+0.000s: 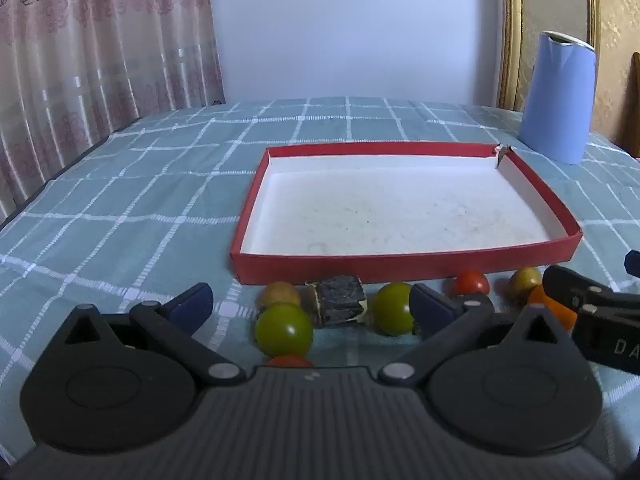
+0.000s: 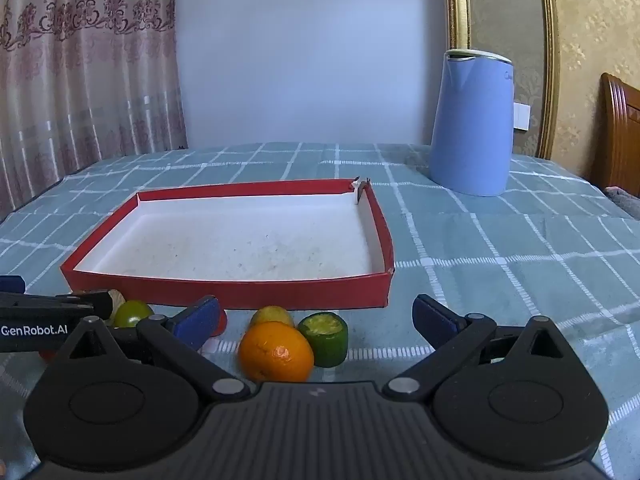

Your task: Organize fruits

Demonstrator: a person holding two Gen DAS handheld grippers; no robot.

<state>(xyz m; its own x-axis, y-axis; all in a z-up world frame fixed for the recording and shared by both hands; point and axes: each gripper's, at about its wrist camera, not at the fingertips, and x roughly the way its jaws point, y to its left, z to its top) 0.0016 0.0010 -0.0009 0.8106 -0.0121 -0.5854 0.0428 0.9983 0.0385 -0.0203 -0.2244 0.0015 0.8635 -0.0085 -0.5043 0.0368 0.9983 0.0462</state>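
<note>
A shallow red tray (image 1: 400,268) with a white, bare floor lies on the checked cloth; its front wall also shows in the right wrist view as the red tray (image 2: 240,294). Small fruits lie in a row before it. My left gripper (image 1: 312,306) is open around a green tomato (image 1: 284,329) and a dark cube (image 1: 339,300), with another green tomato (image 1: 394,307) beside its right finger. My right gripper (image 2: 316,316) is open around an orange (image 2: 276,351) and a green cut piece (image 2: 325,338). Neither gripper touches any fruit.
A red tomato (image 1: 472,283), an olive tomato (image 1: 525,283) and a yellowish one (image 1: 279,295) lie near the tray. A tall blue jug (image 2: 472,124) stands at the back right. A curtain hangs at the left, and a chair (image 2: 622,136) stands far right.
</note>
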